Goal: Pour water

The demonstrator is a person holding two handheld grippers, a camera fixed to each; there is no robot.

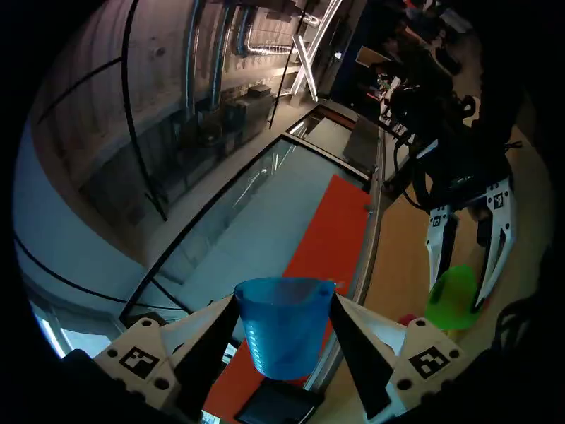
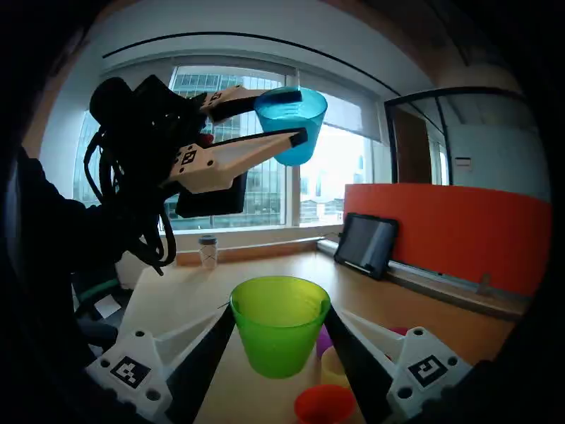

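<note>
Blue cup (image 1: 284, 328) clamped in left fingers (image 1: 208, 346); green cup (image 2: 280, 328) clamped in right fingers (image 2: 205, 357).

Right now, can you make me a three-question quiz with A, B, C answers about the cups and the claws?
1. Where is the blue cup compared with the green cup?
A. Higher up in the air
B. Inside it
C. Underneath it

2. What colour is the cup in the right claw?
A. Red
B. Green
C. Blue

3. What is the left claw doing?
A. Open and empty
B. Shut on a spoon
C. Shut on the blue cup

Answers:
1 A: the right gripper view shows it held well above the green cup.
2 B: the green cup sits between that claw's two fingers.
3 C: both fingers press the blue cup's sides.
</note>
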